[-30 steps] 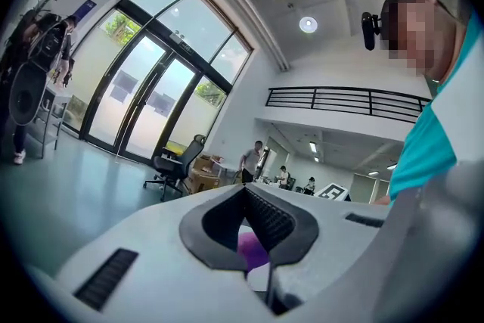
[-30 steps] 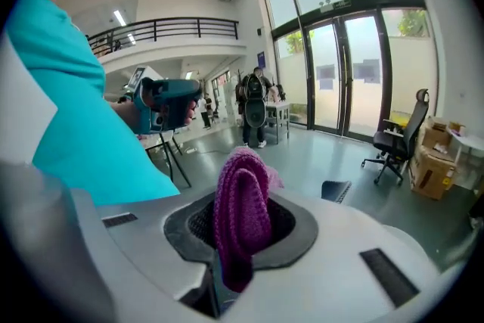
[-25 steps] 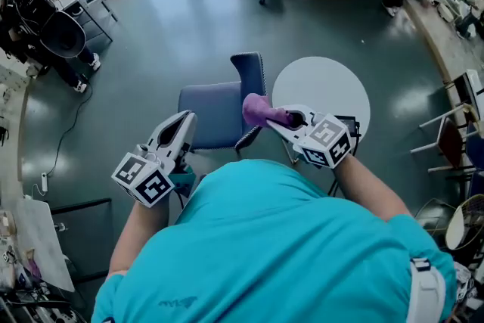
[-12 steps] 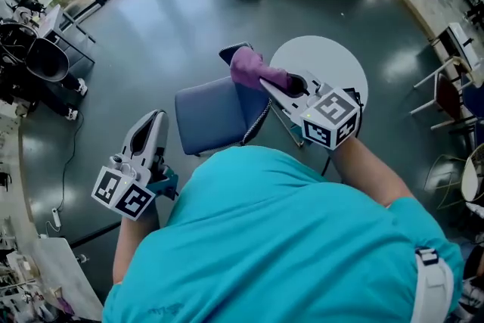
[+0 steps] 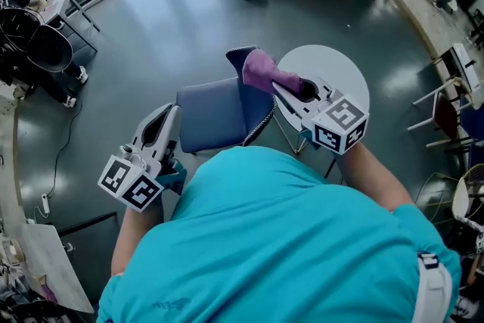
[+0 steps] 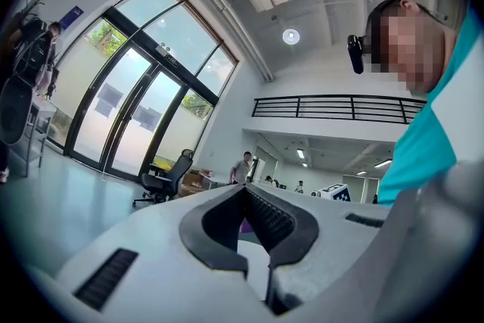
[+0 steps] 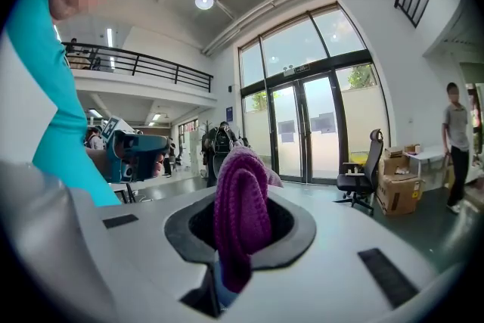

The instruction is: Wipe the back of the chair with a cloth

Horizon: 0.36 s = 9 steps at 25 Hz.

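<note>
Chair (image 5: 212,117), blue and padded, stands beside a round white table (image 5: 340,60), its backrest on the table side. By the seat's near left corner hangs the left gripper (image 5: 160,125), jaws pressed together on nothing. The right gripper (image 5: 296,89) pinches a purple cloth (image 5: 263,69), bunched against the backrest's top edge.

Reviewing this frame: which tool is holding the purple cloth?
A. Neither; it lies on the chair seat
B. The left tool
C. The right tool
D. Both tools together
C: the purple cloth sits clamped between the jaws of the right tool, up by the top of the chair back, while the left tool holds nothing.
</note>
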### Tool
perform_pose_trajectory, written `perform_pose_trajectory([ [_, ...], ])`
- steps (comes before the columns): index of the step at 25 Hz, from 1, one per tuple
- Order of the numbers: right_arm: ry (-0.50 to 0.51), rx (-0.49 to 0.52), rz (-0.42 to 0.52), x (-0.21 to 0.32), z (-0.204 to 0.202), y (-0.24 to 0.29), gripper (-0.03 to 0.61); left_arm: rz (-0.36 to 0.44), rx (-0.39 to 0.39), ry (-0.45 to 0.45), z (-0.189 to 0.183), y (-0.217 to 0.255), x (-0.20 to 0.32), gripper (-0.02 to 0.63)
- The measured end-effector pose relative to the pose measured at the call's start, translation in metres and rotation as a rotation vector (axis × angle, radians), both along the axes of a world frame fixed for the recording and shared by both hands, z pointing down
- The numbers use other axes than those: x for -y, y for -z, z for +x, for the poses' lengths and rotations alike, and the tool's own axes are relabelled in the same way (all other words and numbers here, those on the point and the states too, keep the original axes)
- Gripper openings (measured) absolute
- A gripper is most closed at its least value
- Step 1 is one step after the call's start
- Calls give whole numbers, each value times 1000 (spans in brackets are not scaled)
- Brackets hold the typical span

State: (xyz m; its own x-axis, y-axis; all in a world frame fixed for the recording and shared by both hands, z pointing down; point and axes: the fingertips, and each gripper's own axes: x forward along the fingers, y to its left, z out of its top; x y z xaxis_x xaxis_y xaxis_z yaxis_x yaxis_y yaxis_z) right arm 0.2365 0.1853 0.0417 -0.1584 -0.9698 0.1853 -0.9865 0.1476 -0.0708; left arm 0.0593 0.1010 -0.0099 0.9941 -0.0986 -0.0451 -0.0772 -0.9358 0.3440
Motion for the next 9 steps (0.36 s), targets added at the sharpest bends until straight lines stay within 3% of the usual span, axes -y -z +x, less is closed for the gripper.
perform_pose_trajectory([
  [9, 21, -12, -7, 6, -2, 0, 55, -11, 5, 21, -6, -1, 6, -6],
])
